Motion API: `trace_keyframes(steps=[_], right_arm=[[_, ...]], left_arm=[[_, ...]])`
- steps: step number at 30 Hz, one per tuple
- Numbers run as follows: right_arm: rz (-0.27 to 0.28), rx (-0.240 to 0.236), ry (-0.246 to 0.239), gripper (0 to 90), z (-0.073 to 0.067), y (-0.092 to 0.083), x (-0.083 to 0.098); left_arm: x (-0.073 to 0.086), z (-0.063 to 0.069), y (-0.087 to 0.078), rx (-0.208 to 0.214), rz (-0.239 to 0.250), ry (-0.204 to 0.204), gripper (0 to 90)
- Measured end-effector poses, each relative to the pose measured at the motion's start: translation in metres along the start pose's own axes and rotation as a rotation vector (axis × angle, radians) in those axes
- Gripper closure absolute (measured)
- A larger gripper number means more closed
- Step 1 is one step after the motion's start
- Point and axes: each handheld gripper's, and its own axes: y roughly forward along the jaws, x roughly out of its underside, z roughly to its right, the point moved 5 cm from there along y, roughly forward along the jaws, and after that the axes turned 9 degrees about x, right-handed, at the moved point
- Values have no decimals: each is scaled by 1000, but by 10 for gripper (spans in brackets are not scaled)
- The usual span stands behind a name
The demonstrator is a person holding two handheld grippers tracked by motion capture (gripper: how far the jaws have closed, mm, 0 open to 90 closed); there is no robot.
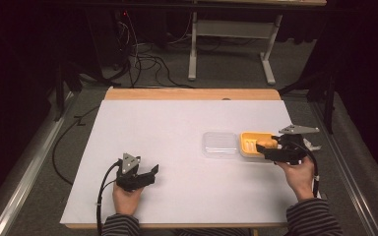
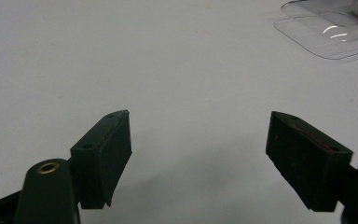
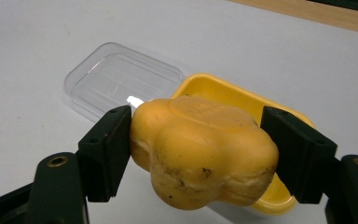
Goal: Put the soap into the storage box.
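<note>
A lumpy yellow-orange bun-shaped piece [image 3: 203, 149] is clamped between the jaws of my right gripper [image 3: 196, 140], held just above a yellow tray [image 3: 223, 91]. From above, the same piece [image 1: 267, 143] hangs over the near right part of the yellow tray [image 1: 248, 139], with my right gripper [image 1: 270, 147] shut on it. A clear plastic lid [image 1: 219, 144] lies flat on the table just left of the tray; the lid [image 3: 116, 79] also lies beyond the tray in the right gripper view. My left gripper [image 1: 150, 173] rests at the near left, open, with bare table between its jaws [image 2: 198, 154].
A white sheet [image 1: 167, 142] covers the wooden table [image 1: 192, 93]. A corner of the clear lid [image 2: 328, 35] reaches into the top right of the left gripper view. Table legs and cables stand on the floor beyond the far edge.
</note>
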Motion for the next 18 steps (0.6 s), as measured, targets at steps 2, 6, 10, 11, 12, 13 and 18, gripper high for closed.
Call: trace_keyframes(steps=[2,6,10,11,12,13,18], right_arm=[[1,-1,0,276,1,2,-1],[-10,8,18,276,4,8,-1],[-11,9,36,276,7,12,-1],[-14,11,38,276,8,14,-1],[-18,15,37,276,8,15,-1],[-18,15,37,276,8,15,-1],[-32,23,49,276,10,24,-1]], left_arm=[[0,0,0,0,0,0,229],[0,0,0,0,0,-2,229],[0,0,0,-1,0,-1,229],[0,0,0,-1,1,-3,229],[0,0,0,-1,0,-2,229],[0,0,0,-1,0,0,229],[0,0,0,-1,1,0,229]])
